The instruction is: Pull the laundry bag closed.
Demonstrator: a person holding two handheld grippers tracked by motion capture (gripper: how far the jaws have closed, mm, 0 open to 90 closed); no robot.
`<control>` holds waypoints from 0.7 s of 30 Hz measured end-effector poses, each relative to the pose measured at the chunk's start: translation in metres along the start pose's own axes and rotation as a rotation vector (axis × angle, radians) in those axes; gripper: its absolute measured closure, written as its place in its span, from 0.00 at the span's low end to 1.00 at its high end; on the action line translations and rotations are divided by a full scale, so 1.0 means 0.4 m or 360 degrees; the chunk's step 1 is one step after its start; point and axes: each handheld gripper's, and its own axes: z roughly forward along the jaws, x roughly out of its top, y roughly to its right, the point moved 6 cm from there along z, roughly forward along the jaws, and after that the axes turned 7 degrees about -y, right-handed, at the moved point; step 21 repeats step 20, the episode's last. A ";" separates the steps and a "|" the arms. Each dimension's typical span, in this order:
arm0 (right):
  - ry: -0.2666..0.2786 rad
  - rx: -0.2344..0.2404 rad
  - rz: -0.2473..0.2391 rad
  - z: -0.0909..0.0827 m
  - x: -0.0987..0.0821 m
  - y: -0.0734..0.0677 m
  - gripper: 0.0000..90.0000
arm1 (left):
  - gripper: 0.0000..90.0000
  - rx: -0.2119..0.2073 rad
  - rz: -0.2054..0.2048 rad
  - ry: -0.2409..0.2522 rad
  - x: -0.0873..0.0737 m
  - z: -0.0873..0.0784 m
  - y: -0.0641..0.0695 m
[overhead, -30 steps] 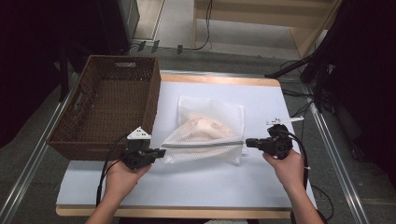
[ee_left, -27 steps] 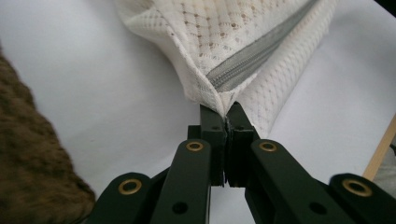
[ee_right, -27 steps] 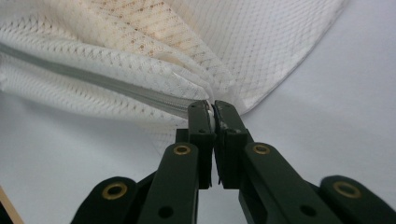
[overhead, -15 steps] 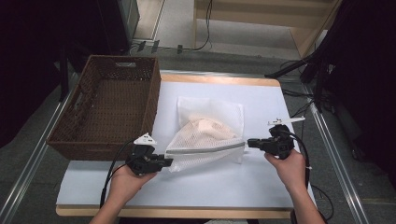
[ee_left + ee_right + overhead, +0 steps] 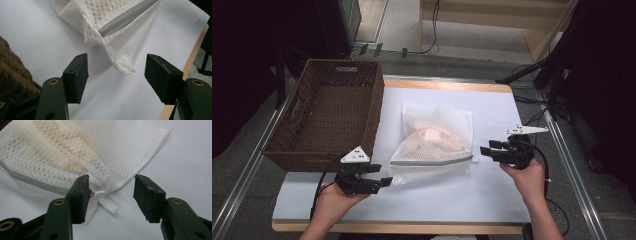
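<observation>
With both jaws just opened wide and holding nothing, the left gripper [image 5: 384,181] and right gripper [image 5: 484,150] flank the bag [image 5: 432,145] beside the basket [image 5: 329,117]; each should withdraw straight back, clear of mesh.

Table [image 5: 492,195] with white top and wooden edge. Brown wicker basket [image 5: 329,115] sits on its left side. White mesh bag [image 5: 434,142] lies flat mid-table, just right of the basket

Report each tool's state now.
Left tool: open, just released, holding nothing; mesh bag corner hangs between its jaws.
Right tool: open, just released, holding nothing.
</observation>
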 end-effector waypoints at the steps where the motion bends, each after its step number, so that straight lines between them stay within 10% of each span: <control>1: 0.0010 -0.0006 -0.0002 0.001 0.001 0.002 0.51 | 0.40 -0.0002 0.0000 -0.0003 -0.005 -0.003 0.001; 21: 0.0011 -0.0057 0.0116 0.043 0.017 0.046 0.42 | 0.33 0.0009 -0.0015 -0.0020 -0.043 -0.011 -0.002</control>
